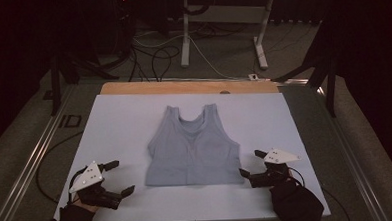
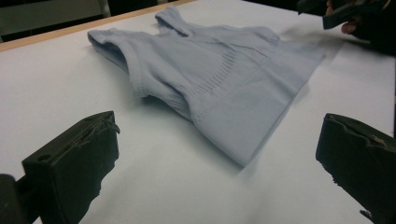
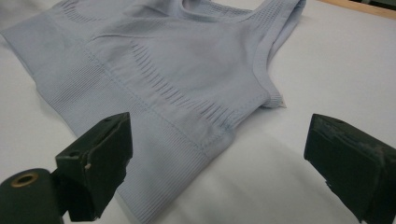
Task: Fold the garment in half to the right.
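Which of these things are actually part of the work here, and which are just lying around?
Part of the work:
- pale blue tank top, lying flat
- left gripper, open
- right gripper, open, at the top's corner
- white table sheet

Just lying around:
- cables on the floor
- white table frame

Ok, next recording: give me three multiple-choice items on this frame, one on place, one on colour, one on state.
1. Where does the tank top lie?
A. flat on the white table, between both grippers
B. on the floor
C. draped over a jaw

2. What colour is it?
A. red
B. pale grey-blue
C. black

3. How do the jaws of the left hand-held gripper stand?
A. clamped on the hem
B. shut, holding nothing
C. open, holding nothing

A: the high view shows it spread there. B: every view agrees. C: jaws wide apart, off the cloth.
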